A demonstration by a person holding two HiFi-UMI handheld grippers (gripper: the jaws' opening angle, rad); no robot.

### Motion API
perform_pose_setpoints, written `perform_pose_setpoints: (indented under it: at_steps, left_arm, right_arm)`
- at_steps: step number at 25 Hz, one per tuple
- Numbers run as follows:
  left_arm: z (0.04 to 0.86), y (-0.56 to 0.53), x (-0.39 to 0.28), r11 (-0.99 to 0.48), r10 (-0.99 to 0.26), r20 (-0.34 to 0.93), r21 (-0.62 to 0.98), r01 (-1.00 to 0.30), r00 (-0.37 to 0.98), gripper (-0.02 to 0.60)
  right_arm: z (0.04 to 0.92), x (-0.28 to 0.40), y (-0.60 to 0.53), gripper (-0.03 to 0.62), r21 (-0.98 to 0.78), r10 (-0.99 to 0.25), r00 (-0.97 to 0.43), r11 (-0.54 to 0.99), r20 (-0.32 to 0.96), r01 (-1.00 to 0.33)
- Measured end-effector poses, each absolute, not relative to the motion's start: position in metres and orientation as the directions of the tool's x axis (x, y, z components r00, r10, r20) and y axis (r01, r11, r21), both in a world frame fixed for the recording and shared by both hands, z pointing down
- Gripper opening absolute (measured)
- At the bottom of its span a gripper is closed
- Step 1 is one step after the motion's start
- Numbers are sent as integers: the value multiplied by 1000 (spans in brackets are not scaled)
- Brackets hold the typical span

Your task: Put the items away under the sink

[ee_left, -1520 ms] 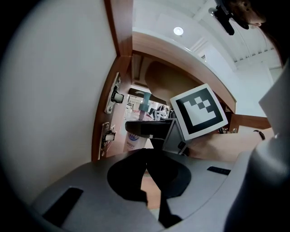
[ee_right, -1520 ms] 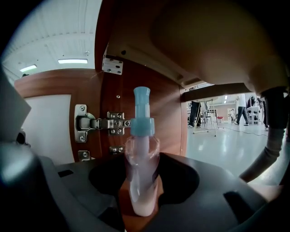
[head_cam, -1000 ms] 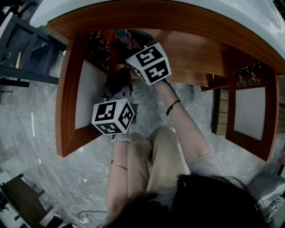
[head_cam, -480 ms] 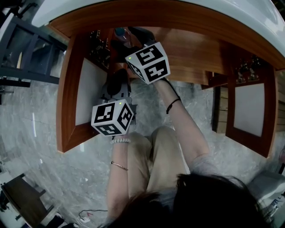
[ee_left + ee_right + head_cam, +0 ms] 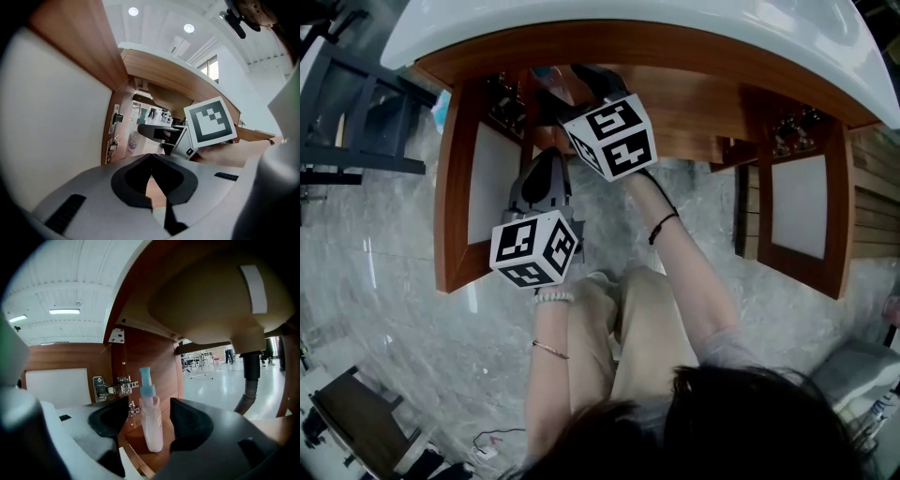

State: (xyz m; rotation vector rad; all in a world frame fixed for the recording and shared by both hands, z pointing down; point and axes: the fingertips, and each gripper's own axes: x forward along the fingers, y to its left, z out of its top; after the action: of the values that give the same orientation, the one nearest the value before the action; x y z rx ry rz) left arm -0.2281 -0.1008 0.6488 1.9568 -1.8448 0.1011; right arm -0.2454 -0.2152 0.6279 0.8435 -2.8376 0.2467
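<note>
Left tongs: jaws pressed together, nothing held; open cabinet door at their 9 o'clock.
Right tongs: jaws wide, straddling pump bottle, no contact seen.
Bottle upright on cabinet floor under sink, hinge at its 10 o'clock.
Likely light, smooth plastic, tall, tippy. Take mid-body, not pump.

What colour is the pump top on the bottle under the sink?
Light blue pump; clearest in the right gripper view.

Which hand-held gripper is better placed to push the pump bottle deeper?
Right hand-held gripper: jaws open, facing the pump bottle inside the cabinet. The left hand-held gripper is shut, farther back.
</note>
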Motion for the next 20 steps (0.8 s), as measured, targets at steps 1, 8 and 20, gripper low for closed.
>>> perform_pose_setpoints:
  at_steps: [1,8,20]
  left_arm:
    - [644,-99,-227,-7,-930,353,270,-963,105,3]
    - [609,-82,-215,-12,-922,369,278,-961,119,3]
    - [534,-49,-196,-35,-911,383,295,-955,151,2]
  right_arm:
    - [624,-242,-213,288,-111,-526,-823,824,214,-555]
    - [596,-228,-185,201,-133,-500,-828,830,254,-542]
    - [522,-204,-136,84,-138,-487,-826,832,285,-538]
